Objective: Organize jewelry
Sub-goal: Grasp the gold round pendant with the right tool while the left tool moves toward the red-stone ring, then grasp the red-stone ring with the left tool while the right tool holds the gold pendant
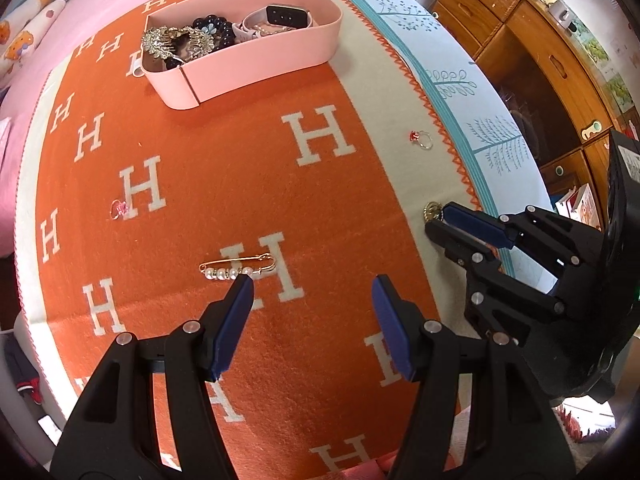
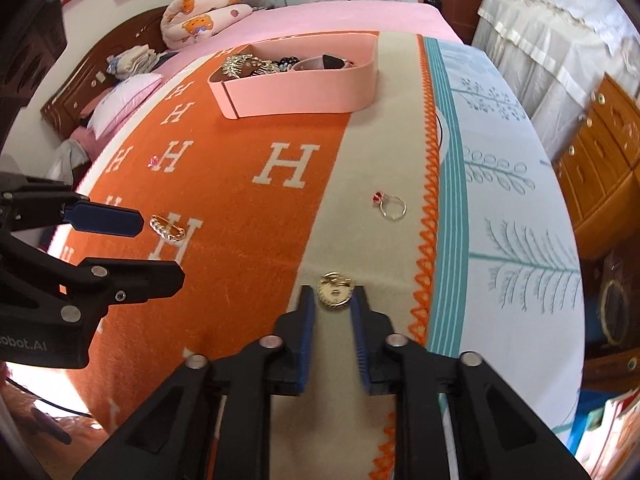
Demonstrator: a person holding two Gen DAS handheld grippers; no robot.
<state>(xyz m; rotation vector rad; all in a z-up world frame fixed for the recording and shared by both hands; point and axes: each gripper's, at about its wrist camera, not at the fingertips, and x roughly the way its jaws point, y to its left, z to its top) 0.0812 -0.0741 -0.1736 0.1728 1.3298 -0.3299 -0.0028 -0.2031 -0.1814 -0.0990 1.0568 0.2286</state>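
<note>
A pink tray holding brooches, dark beads and a watch stands at the far end of the orange blanket. A gold pearl pin lies just past my open left gripper, by its left fingertip. A red-stone ring lies on the beige border. A pink ring lies to the left. My right gripper has its two tips on either side of a round gold brooch; whether they touch it is unclear.
The orange H-patterned blanket covers a bed with a light leaf-print sheet on the right. A wooden dresser stands beyond the bed's right edge. Pillows lie at the headboard.
</note>
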